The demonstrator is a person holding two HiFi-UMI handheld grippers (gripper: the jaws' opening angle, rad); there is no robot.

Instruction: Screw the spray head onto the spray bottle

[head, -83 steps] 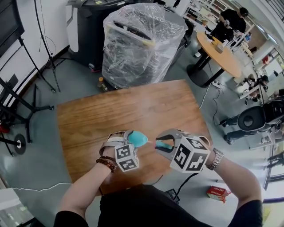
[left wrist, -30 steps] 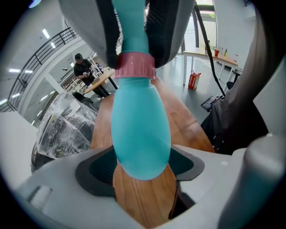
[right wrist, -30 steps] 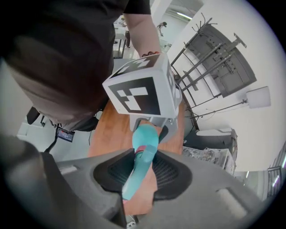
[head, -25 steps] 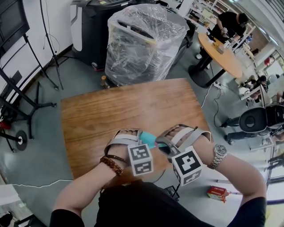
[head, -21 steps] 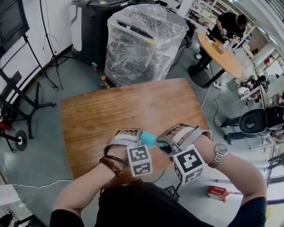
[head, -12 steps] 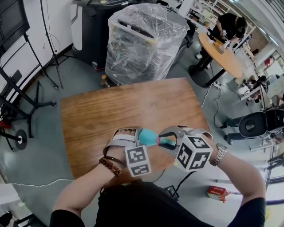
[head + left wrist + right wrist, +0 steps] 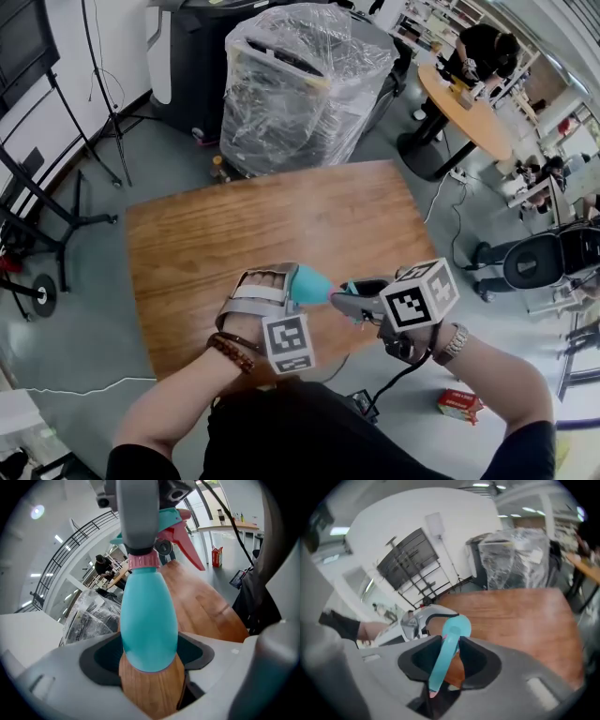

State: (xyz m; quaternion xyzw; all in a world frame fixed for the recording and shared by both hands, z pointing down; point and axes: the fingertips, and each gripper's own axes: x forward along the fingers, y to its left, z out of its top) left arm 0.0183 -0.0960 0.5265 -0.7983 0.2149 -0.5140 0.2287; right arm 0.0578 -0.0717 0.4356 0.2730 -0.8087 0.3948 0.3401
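Left tool (image 7: 292,284): clamped on the body of the teal spray bottle (image 7: 149,620), neck pointing right.
Right tool (image 7: 445,660): clamped on the spray head (image 7: 174,524), whose pink collar sits on the bottle's neck.
Place: both held above the near right part of the tabletop (image 7: 234,225), close to its near edge.
Open room: wood surface stretches far and left of the tools.
Surface: brown wood grain, with grey floor (image 7: 84,281) around it.
Room: plastic-wrapped machine (image 7: 300,84) beyond the far edge; round table (image 7: 464,108) far right; red box (image 7: 459,405) on the floor, near right.
Markings: black-and-white squares on each tool's cube (image 7: 419,293).
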